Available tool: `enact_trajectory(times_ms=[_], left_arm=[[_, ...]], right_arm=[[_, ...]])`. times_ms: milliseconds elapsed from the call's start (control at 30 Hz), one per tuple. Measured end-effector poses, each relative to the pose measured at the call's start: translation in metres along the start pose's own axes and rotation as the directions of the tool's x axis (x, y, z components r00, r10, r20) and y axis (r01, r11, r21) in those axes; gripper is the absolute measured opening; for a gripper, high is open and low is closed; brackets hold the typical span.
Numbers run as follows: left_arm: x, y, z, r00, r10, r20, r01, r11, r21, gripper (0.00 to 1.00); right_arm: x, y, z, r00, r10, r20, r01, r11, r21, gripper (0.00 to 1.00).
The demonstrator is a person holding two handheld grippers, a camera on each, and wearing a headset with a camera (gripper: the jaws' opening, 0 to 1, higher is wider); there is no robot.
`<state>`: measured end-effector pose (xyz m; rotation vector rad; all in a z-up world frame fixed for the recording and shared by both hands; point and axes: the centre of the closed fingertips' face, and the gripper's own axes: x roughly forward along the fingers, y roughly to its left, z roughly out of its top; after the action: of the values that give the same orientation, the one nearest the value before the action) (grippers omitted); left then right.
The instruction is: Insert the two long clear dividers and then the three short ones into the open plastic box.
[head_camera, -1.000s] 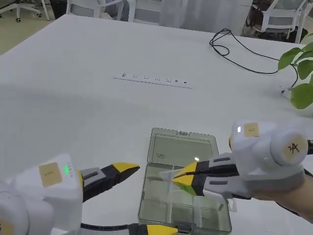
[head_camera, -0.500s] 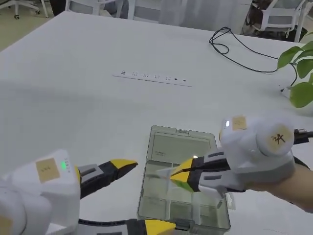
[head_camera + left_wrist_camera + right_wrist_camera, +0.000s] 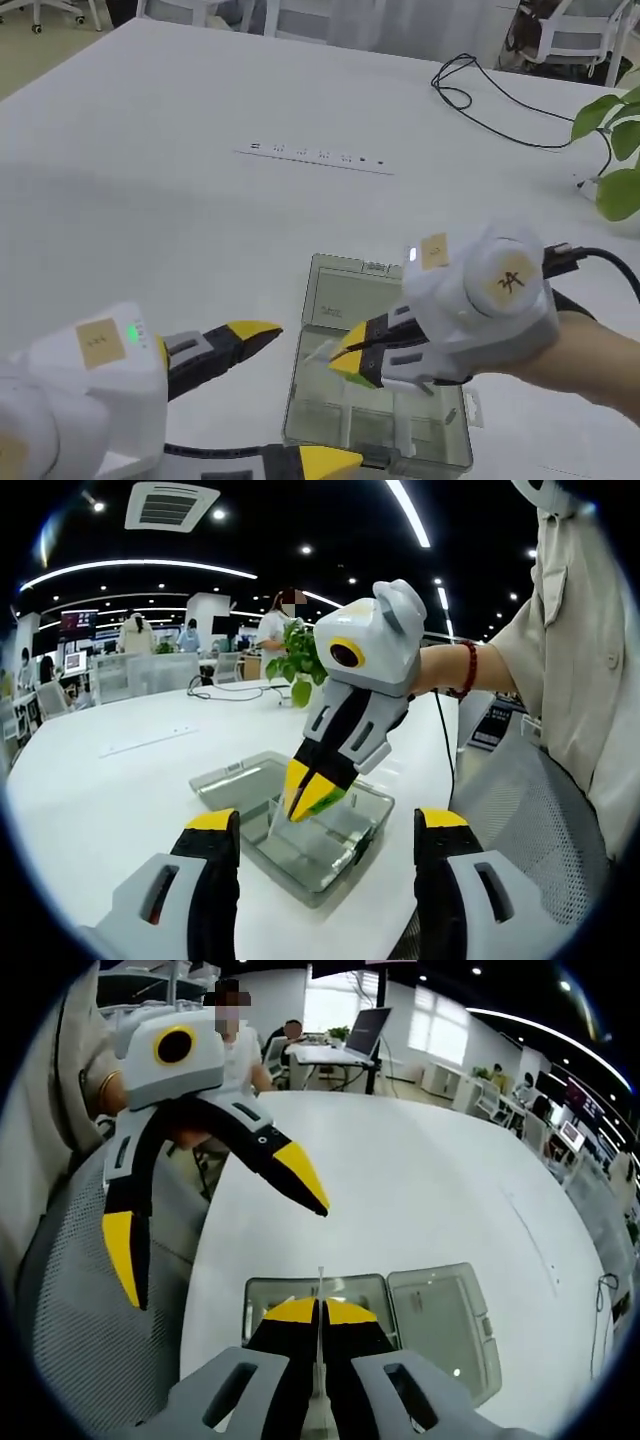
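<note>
One clear divider (image 3: pixel 320 1278) pinched in the closed right gripper (image 3: pixel 345 358), low over the open plastic box (image 3: pixel 440 458). Left gripper (image 3: pixel 225 1248) spread wide, empty, beside it. Seemingly mid-insertion; next, needs aligning with a slot, then pressing straight down.

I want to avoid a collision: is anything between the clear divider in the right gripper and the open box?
Nothing visible. The right gripper holds the divider over the box, and the open left gripper is off to its side.
</note>
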<state>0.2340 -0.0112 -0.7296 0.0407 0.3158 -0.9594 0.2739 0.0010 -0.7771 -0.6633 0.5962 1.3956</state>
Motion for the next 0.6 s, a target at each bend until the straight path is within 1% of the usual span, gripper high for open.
enact_trajectory(times_ms=[267, 600], left_arm=[[0.001, 0.000, -0.002, 1.0000, 0.001, 0.005, 0.000, 1.000, -0.012, 0.72], [0.002, 0.002, -0.002, 1.0000, 0.000, 0.006, 0.000, 1.000, -0.017, 0.72]], right_arm=[[0.007, 0.001, 0.000, 0.9998, 0.015, -0.014, -0.015, 1.000, -0.014, 0.02], [0.020, 0.003, -0.007, 0.9978, 0.037, -0.055, -0.039, 0.999, -0.035, 0.02]])
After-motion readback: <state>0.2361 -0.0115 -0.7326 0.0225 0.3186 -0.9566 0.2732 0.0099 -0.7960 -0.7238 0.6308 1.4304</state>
